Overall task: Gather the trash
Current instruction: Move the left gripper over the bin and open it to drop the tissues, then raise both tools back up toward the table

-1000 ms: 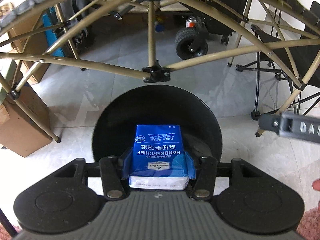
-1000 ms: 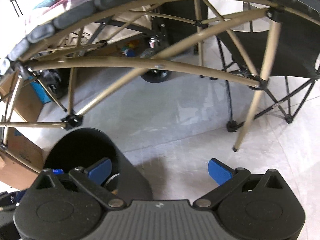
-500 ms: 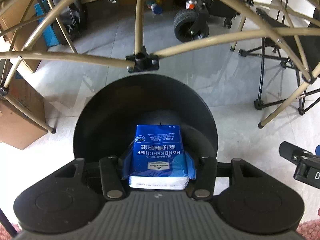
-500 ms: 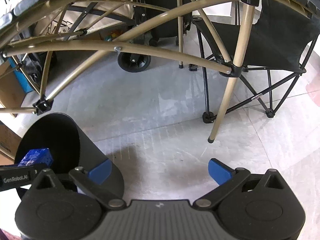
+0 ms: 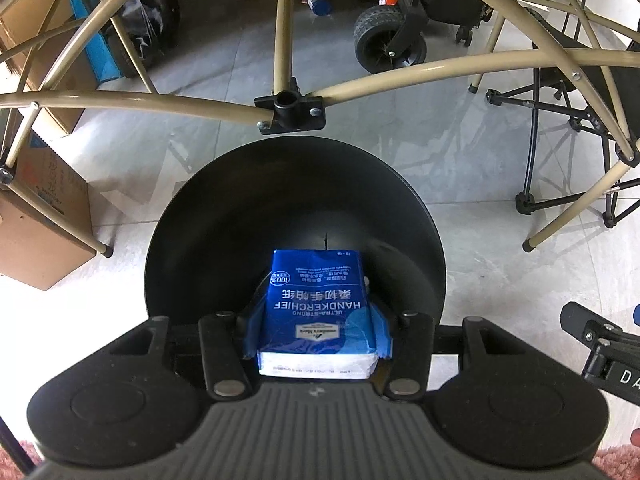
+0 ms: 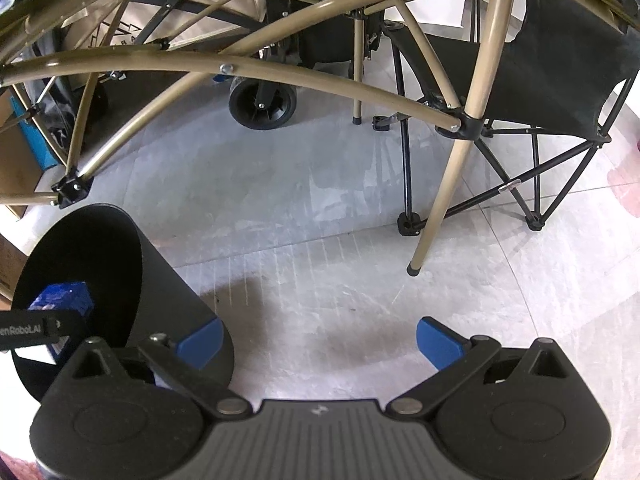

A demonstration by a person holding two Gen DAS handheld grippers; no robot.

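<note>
- Cardboard box at 9 o'clock in the left wrist view; tan tube frame arching over the grey tiled floor; neither part of the task as far as I can judge.
- Black bin at centre of the left wrist view, mouth open toward the camera; inside looks dark and I cannot tell whether it holds anything yet.
- Left gripper at 6 o'clock, clamped on the blue handkerchief pack; blue pads press both long sides; pack sits over the bin mouth, held clear of the wall.
- Step in hand, by my reading: drop-off; the carry looks done, the release not yet made.
- Next move calls for parting the jaws so the pack falls straight in; its far end points into the bin, so little re-aiming seems needed.
- Right wrist view: same bin at 8 o'clock, pack visible inside its rim; folding chair at 2 o'clock.
- Right gripper at 6 o'clock, jaws wide apart, nothing between them; only bare floor under it; its left pad lies just beside the bin's outer wall.
</note>
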